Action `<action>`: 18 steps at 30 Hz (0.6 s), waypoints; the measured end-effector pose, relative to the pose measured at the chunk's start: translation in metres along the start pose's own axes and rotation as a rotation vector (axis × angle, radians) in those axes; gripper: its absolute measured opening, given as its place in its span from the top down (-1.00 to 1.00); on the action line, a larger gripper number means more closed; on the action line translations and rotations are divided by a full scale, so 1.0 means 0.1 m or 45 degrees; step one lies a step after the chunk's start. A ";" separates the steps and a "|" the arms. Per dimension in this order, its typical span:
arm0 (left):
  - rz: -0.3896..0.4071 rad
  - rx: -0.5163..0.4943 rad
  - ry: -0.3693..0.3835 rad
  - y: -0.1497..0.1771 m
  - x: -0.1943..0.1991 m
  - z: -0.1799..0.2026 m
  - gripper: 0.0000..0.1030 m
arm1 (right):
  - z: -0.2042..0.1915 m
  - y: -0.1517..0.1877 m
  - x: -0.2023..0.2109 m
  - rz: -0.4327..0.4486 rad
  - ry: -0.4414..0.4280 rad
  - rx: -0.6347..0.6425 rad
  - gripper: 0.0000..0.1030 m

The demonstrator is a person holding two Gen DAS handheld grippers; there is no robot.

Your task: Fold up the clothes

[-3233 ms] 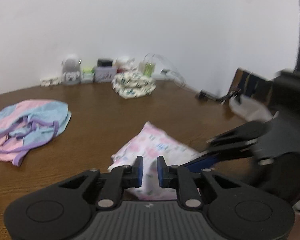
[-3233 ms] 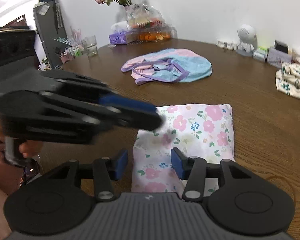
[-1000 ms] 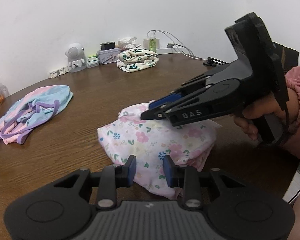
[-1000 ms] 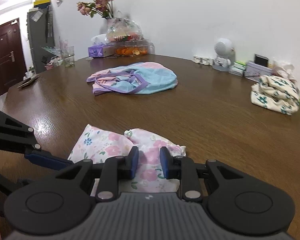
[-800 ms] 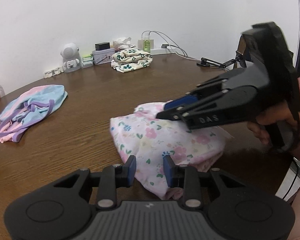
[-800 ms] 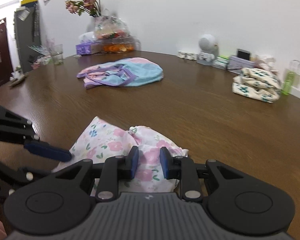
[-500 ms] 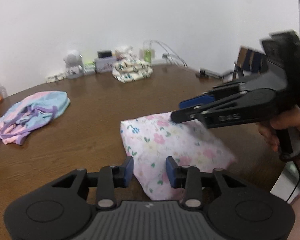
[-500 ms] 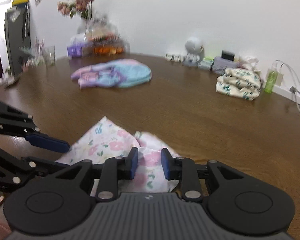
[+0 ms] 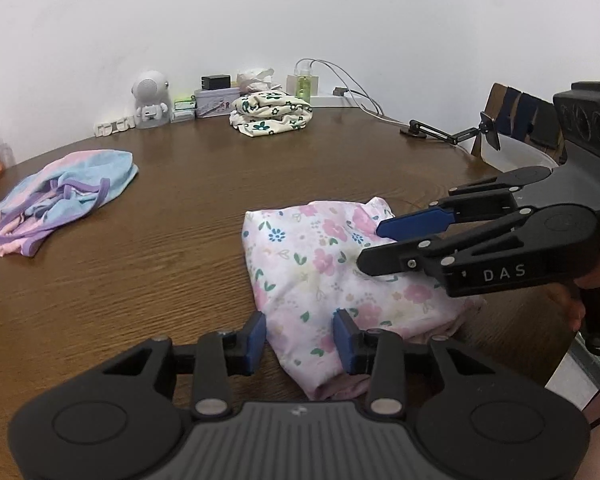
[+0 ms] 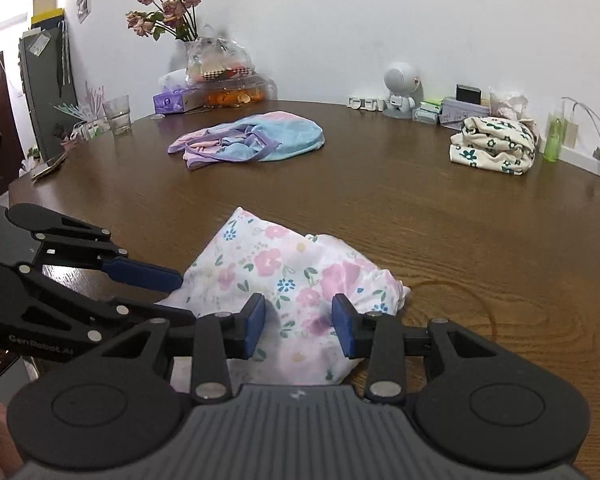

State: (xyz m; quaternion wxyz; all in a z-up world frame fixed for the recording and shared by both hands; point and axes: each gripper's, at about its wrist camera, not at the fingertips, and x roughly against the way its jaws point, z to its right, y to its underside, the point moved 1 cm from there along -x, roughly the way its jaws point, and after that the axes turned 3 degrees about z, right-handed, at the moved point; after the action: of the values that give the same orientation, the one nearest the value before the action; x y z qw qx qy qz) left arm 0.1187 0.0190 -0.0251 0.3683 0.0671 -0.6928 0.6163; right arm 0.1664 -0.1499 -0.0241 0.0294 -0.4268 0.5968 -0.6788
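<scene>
"DAS" on right gripper point(image 9: 370, 246); "CenRobot.AI", left gripper point(image 10: 180, 296)

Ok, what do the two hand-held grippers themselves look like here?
Both are matte black with ribbed bodies, linkage arms with silver rivets, and blue finger pads. The right hand-held gripper reads "DAS"; the left hand-held gripper reads "GenRobot.AI". A black cable hangs under the right one.

Three garments spread across one table, two grippers meeting over the nearest.

In the left wrist view we see the folded floral garment point(image 9: 320, 276) lying on the table point(image 9: 172, 240) just ahead of the left gripper point(image 9: 300, 338), with the right gripper point(image 9: 370, 246) reaching over it from the right. Far left lies the crumpled top point(image 9: 60, 196); at the back, near the wall, sits the small folded bundle point(image 9: 272, 114), with the robot figurine point(image 9: 151, 100) to its left.
</scene>
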 end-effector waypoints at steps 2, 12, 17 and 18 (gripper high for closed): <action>-0.001 -0.002 -0.004 0.00 0.00 0.01 0.30 | 0.00 0.02 -0.01 0.002 -0.002 0.002 0.28; 0.194 0.235 -0.167 -0.08 0.45 -0.16 -0.95 | 0.11 -0.16 0.39 0.150 0.018 -0.139 -0.67; 0.206 0.339 -0.227 -0.05 0.55 -0.20 -1.00 | 0.11 -0.18 0.56 0.168 0.085 -0.181 -0.99; 0.205 0.346 -0.237 -0.04 0.56 -0.19 -1.00 | 0.11 -0.17 0.57 0.157 0.093 -0.192 -0.99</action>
State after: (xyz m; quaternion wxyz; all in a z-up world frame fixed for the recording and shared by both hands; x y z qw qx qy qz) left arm 0.0888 0.0556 0.0111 0.2397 0.1175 -0.6373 0.7229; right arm 0.1448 -0.1855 0.0204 0.0172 -0.3652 0.6720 -0.6441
